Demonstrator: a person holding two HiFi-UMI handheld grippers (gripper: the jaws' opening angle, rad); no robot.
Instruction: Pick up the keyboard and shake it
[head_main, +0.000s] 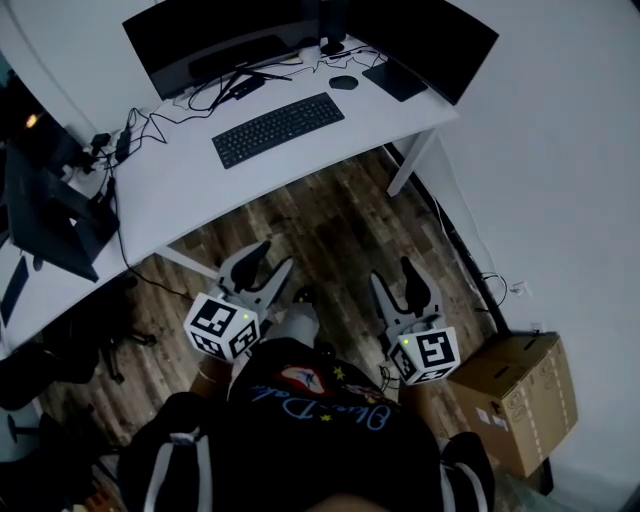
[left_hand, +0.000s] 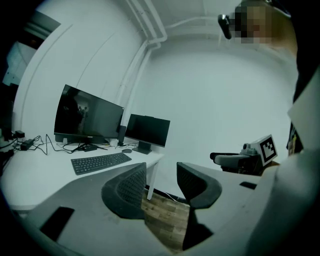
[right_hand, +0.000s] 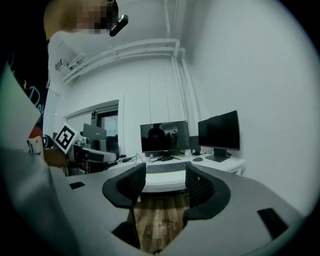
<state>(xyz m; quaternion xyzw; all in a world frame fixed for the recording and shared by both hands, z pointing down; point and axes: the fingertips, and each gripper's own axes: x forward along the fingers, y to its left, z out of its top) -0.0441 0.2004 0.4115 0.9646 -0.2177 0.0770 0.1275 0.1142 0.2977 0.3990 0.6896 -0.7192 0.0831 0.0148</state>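
The black keyboard (head_main: 278, 128) lies flat on the white desk (head_main: 175, 190), untouched, about midway between the desk's front edge and the two dark monitors (head_main: 215, 35) at its back edge, and nearer the desk's right end than its left. A mouse (head_main: 343, 82) sits behind the keyboard's right end, with a tangle of cables (head_main: 215, 92) behind its left end. The person stands back from the desk over the wooden floor (head_main: 330, 230), holding both tools low and close to the body, side by side and pointed toward the desk's front edge. Both are well short of that edge and well apart from the keyboard. The left gripper (head_main: 275, 255) is tipped only slightly downward; its own view shows its jaws released, standing apart with only floorboards in the gap, and the keyboard off to the left of them. The right gripper (head_main: 392, 272) is held nearly level and also has its jaws spread with nothing between them. In its view the keyboard lies straight ahead, beyond the gap. A cardboard box (head_main: 520, 395) stands on the floor to the person's right.
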